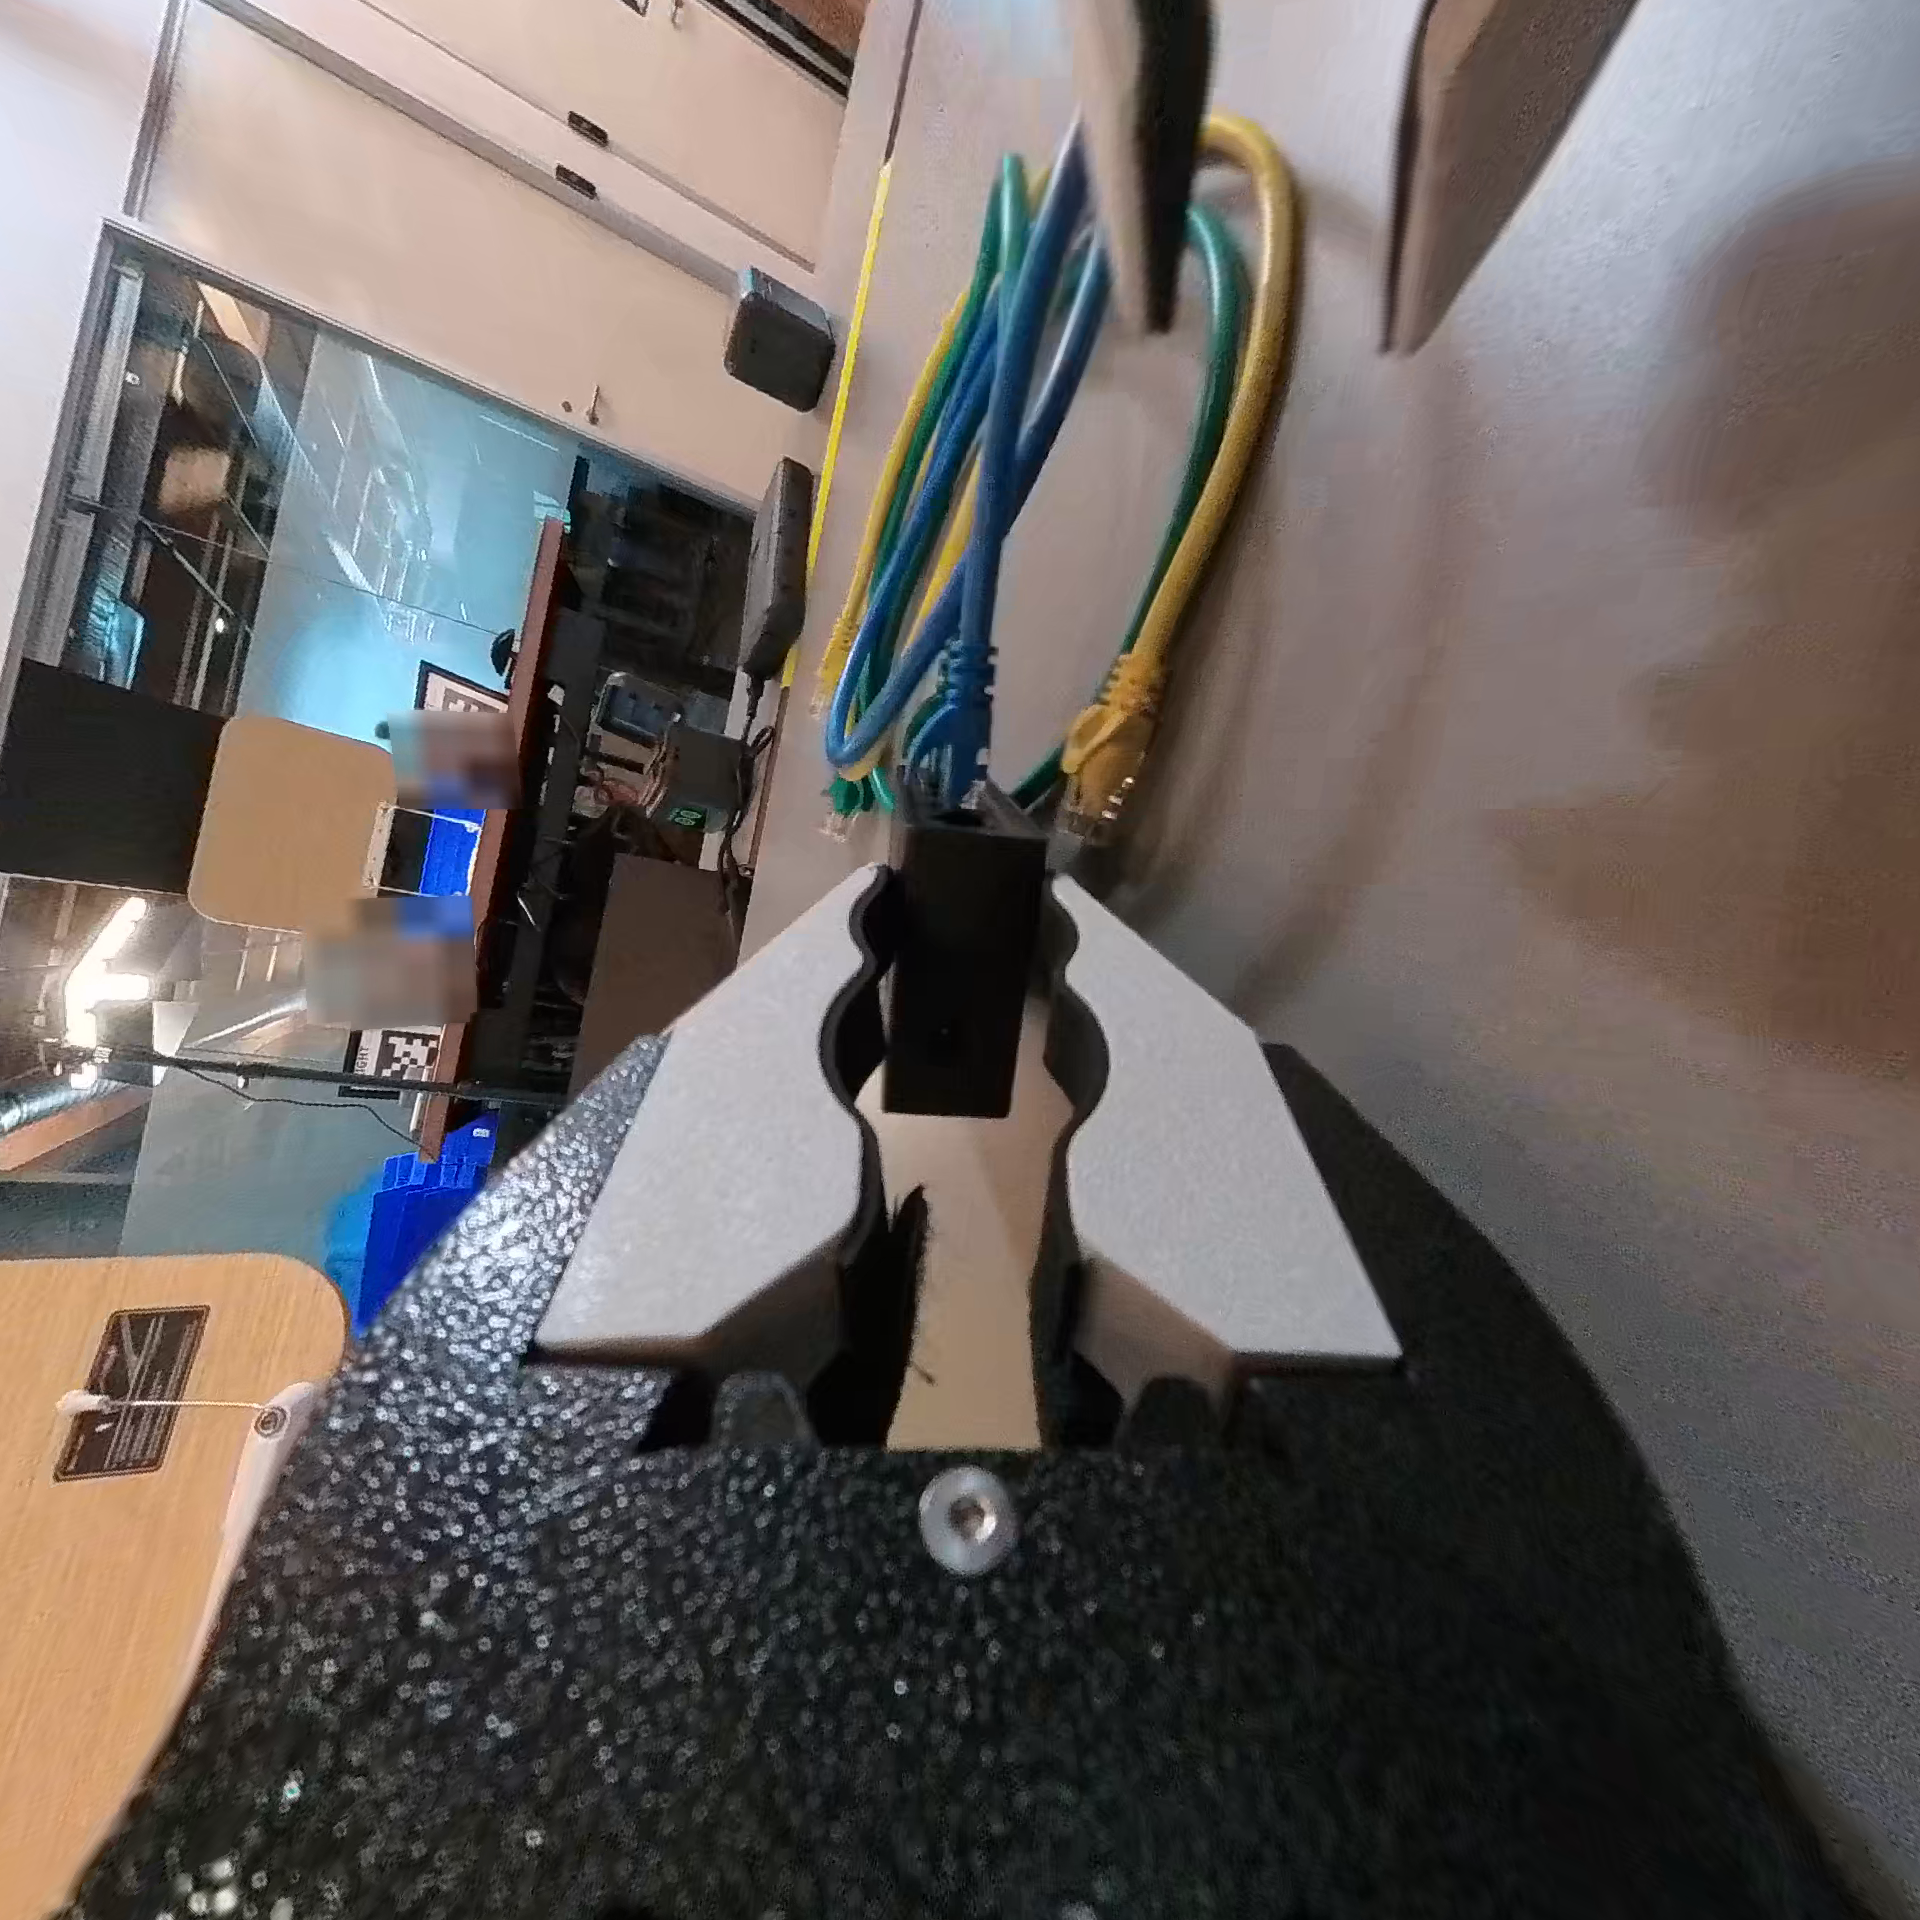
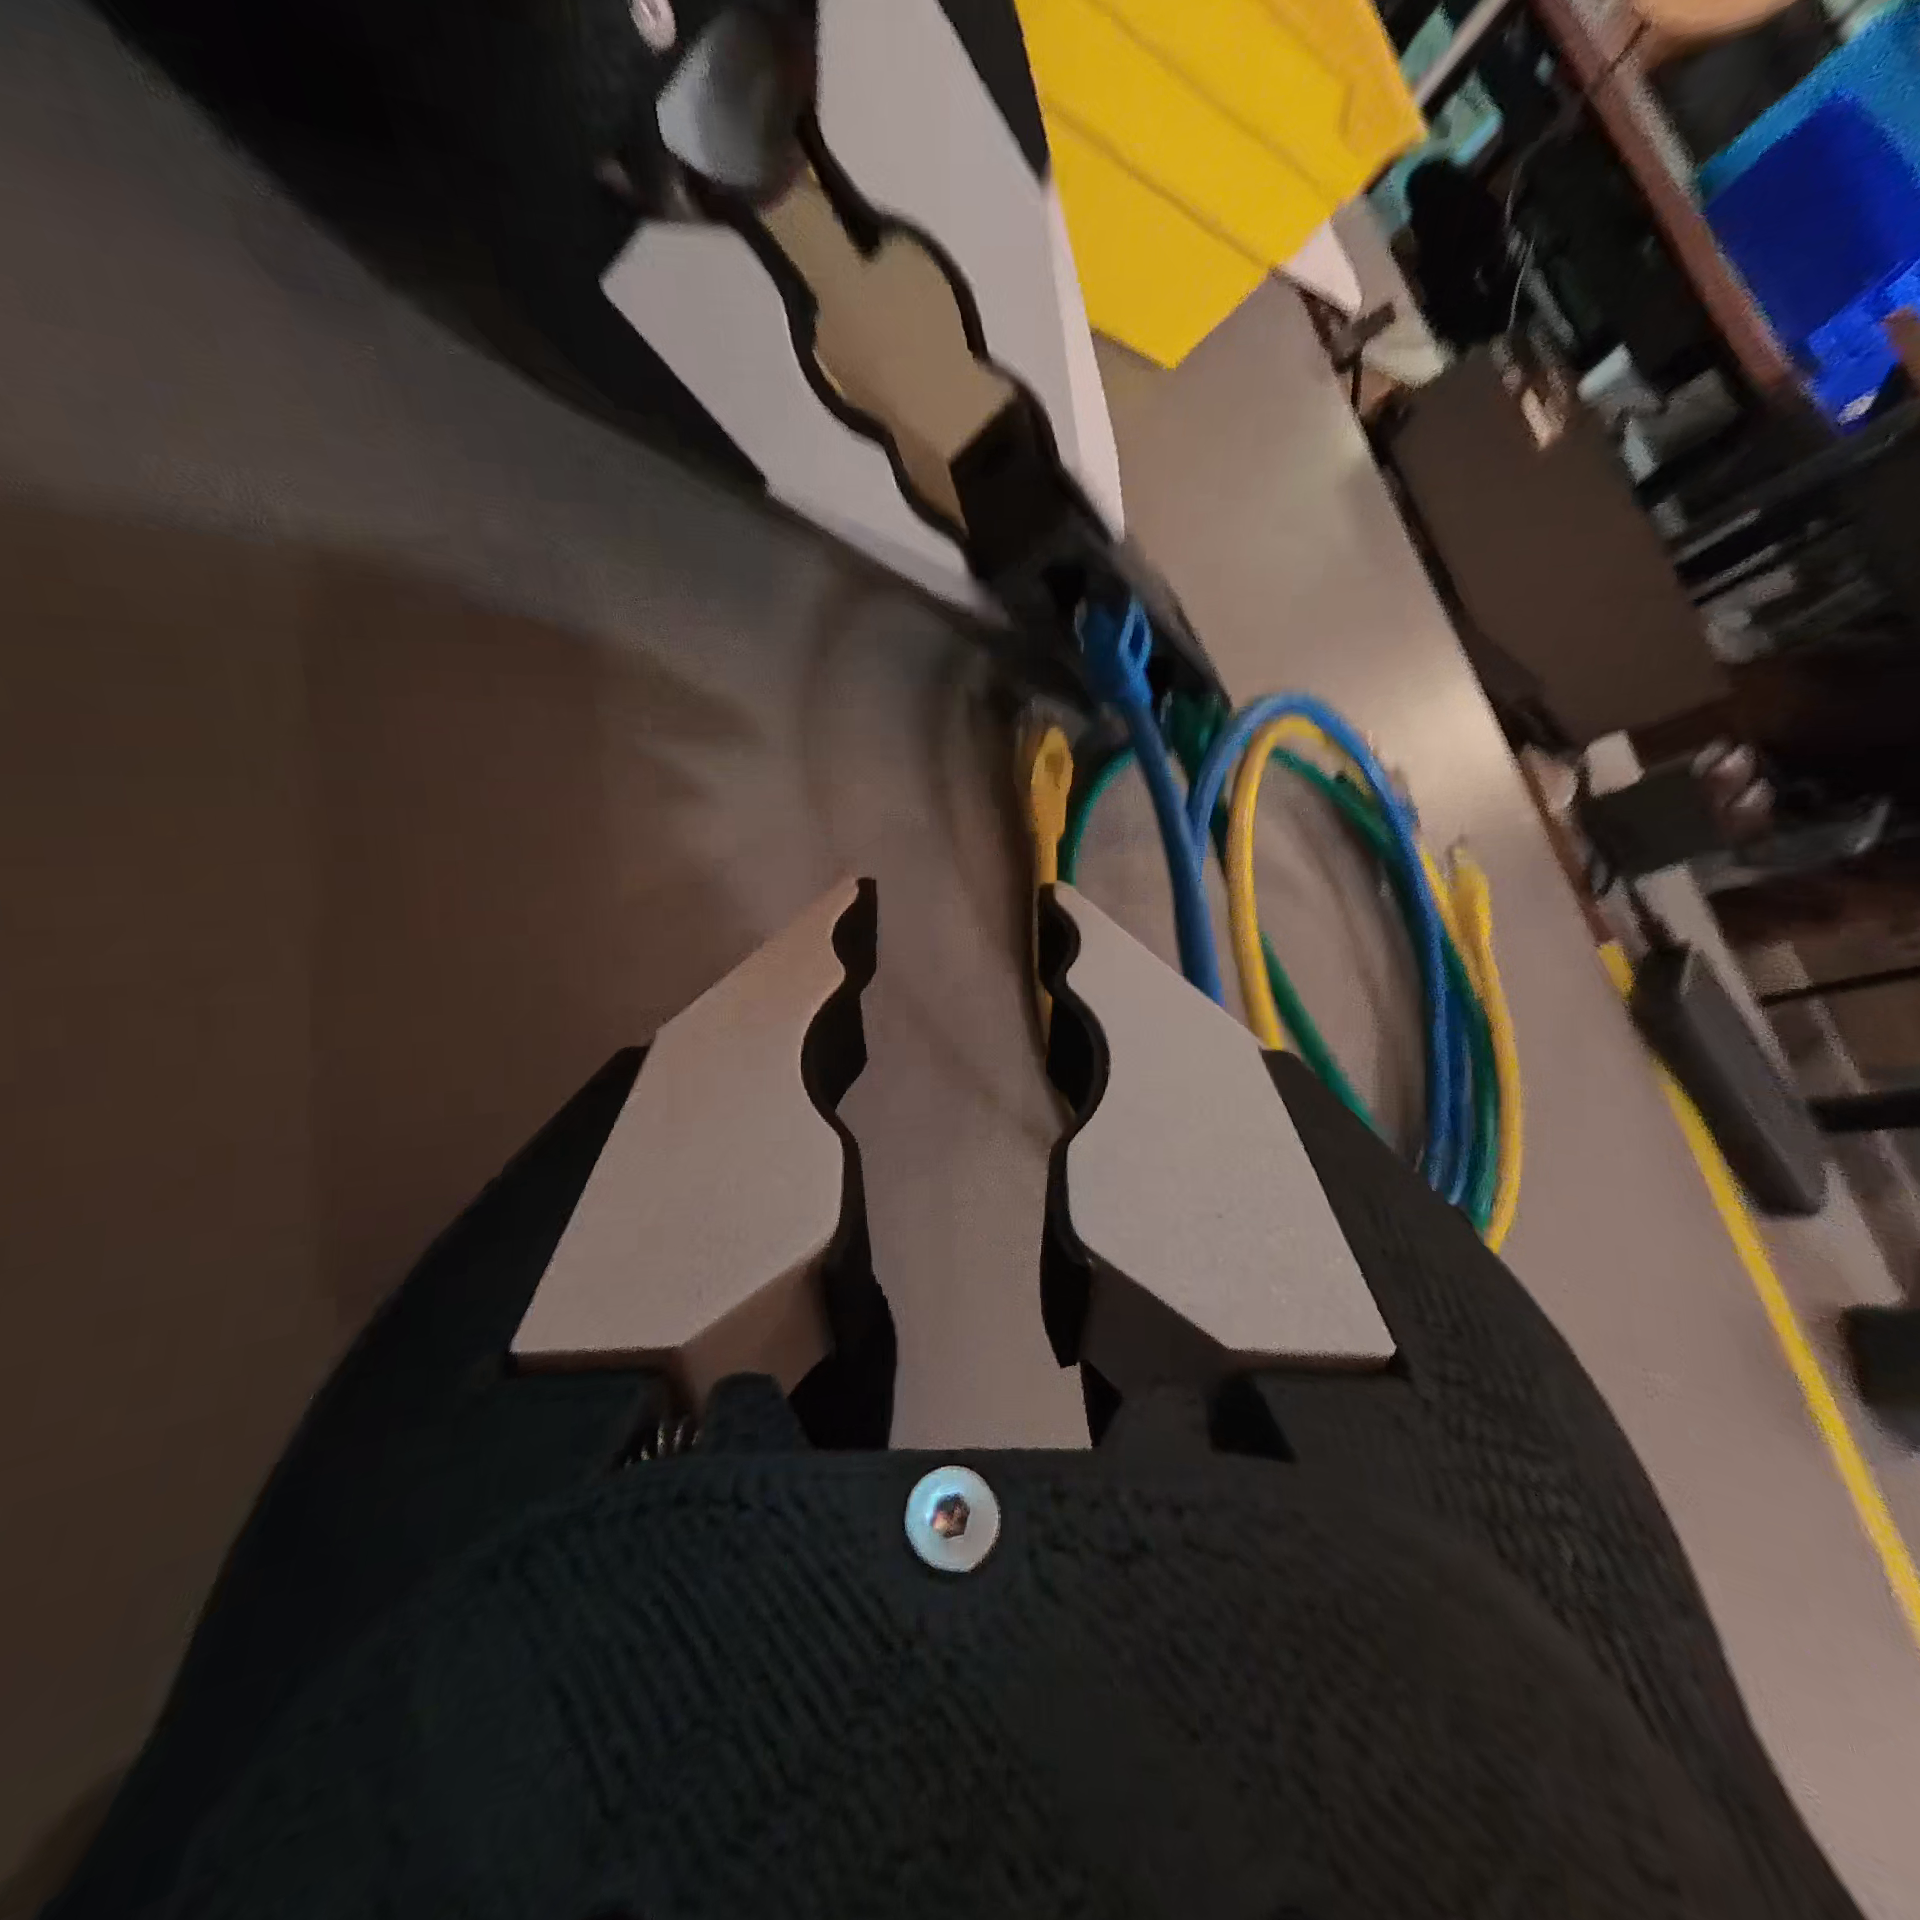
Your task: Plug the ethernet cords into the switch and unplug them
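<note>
My left claw (image 1: 966, 904) clamps the black switch (image 1: 961, 977), blue cord (image 1: 982, 582) plugged in; my right claw (image 2: 956, 914) gapes empty. A hard tug could twist the switch loose.

Spreading pale grey-beige across the right of the left wrist view: worktop (image 1: 1558, 727), carrying soft brownish shadows. Running along its far edge: yellow strip (image 1: 852, 343). Filling the upper left: cream wall (image 1: 468, 260), with a small dark box (image 1: 779, 338) hanging on it. Glowing blue-green at middle left: glass partition (image 1: 395, 499). Standing beyond, at left centre: reddish-brown post (image 1: 520, 727) and dark shelving (image 1: 623, 582). Showing at lower left: light wooden board (image 1: 114, 1507). Sitting at the upper right of the right wrist view: blue bins (image 2: 1829, 229).
</note>
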`<state>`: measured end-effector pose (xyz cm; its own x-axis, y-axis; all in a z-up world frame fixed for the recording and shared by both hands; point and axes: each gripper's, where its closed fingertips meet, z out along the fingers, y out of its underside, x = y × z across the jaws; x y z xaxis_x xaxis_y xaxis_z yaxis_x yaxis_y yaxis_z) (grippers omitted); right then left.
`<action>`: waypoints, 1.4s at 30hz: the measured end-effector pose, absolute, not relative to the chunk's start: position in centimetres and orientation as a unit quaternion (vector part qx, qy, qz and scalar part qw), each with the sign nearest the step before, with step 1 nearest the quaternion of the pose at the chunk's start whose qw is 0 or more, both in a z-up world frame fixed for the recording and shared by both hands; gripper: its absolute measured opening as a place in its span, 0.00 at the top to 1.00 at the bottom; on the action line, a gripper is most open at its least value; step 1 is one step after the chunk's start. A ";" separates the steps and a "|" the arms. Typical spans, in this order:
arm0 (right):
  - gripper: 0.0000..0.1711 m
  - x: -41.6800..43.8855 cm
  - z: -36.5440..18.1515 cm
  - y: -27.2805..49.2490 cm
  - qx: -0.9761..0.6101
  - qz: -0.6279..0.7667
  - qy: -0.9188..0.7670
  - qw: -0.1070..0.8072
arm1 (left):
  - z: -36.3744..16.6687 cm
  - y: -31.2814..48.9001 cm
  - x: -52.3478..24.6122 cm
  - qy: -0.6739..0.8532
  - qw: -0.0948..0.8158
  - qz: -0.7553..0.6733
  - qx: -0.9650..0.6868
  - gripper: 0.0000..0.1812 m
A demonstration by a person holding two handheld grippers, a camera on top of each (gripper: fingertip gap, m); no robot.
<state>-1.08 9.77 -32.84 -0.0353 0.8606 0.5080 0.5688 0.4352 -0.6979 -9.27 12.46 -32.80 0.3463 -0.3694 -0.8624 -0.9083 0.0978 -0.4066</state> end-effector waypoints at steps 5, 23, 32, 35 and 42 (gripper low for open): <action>0.83 0.2 -33.3 11.8 -0.563 0.205 -0.668 0.441 | -32.1 14.0 -9.2 0.471 0.552 0.214 -0.654 0.87; 0.90 -2.5 -35.8 14.5 -0.608 0.227 -0.688 0.324 | -31.9 15.4 -9.9 0.438 0.564 0.204 -0.670 0.87; 0.89 -2.9 -35.8 15.2 -0.625 0.214 -0.667 0.344 | -31.8 15.2 -9.7 0.440 0.568 0.193 -0.668 0.87; 0.89 -2.8 -35.8 15.4 -0.633 0.218 -0.656 0.348 | -31.8 15.2 -9.7 0.440 0.568 0.191 -0.668 0.87; 0.89 -2.6 -36.0 15.6 -0.656 0.207 -0.639 0.343 | -31.8 15.2 -9.7 0.441 0.568 0.192 -0.668 0.87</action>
<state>-2.59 15.61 -35.97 0.0967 0.9812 0.1668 0.6979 0.0526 -0.7143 -9.67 15.18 -31.79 0.5375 -0.3702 -0.7577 -0.8072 0.0343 -0.5893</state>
